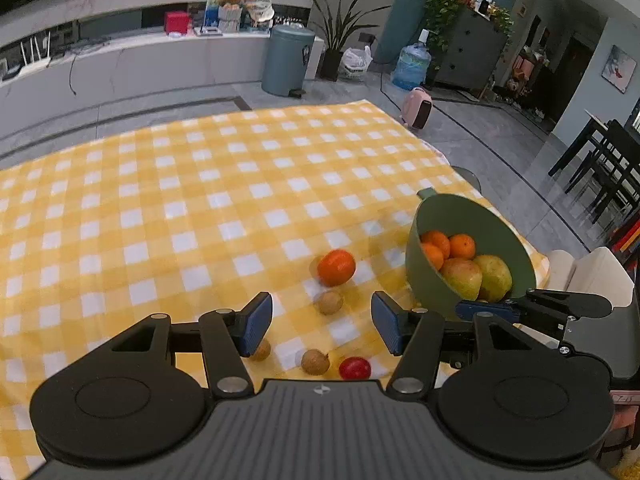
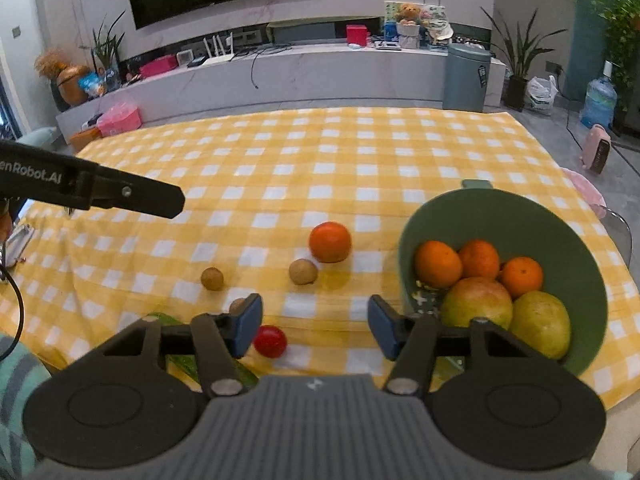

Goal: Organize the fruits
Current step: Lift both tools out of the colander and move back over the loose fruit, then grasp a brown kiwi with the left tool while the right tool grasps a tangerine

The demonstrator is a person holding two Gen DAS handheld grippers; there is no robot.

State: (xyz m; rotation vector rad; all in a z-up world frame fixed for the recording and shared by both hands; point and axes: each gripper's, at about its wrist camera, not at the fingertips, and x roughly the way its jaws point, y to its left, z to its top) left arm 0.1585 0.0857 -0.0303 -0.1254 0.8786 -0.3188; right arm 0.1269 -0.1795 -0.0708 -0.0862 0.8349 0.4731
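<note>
Left wrist view: left gripper [image 1: 322, 324] hovering over the counter [image 1: 160, 200] with its checked yellow cloth, fingers [image 1: 256, 322] spread wide, nothing between them. Green bowl [image 1: 452, 216] right of the gripper, tipped toward the camera, holding three oranges [image 1: 462, 246] and two yellow-green mangoes [image 1: 494, 276]. Loose fruit left of the bowl: a lone orange [image 1: 337, 267], a brown longan [image 1: 329, 303] just below it, two more longans nearer the camera [image 1: 315, 361], one half hidden behind the left finger, and a small red fruit [image 1: 355, 368], kind unclear. Right gripper's fingers reaching in at the bowl's near rim.

Right wrist view: right gripper [image 2: 315, 326] likewise parted and empty, right finger close beside the bowl wall [image 2: 520, 216]; contact impossible to confirm. Red fruit [image 2: 271, 341] just beside the left finger. Something green and leaf-like under the gripper body, unidentifiable.

Likely risks: a nudge from the right finger tipping the leaning bowl further and spilling fruit; round longans rolling off on the cloth when pinched off-centre; a hard squeeze bruising the soft red fruit; both grippers colliding in this tight cluster.
</note>
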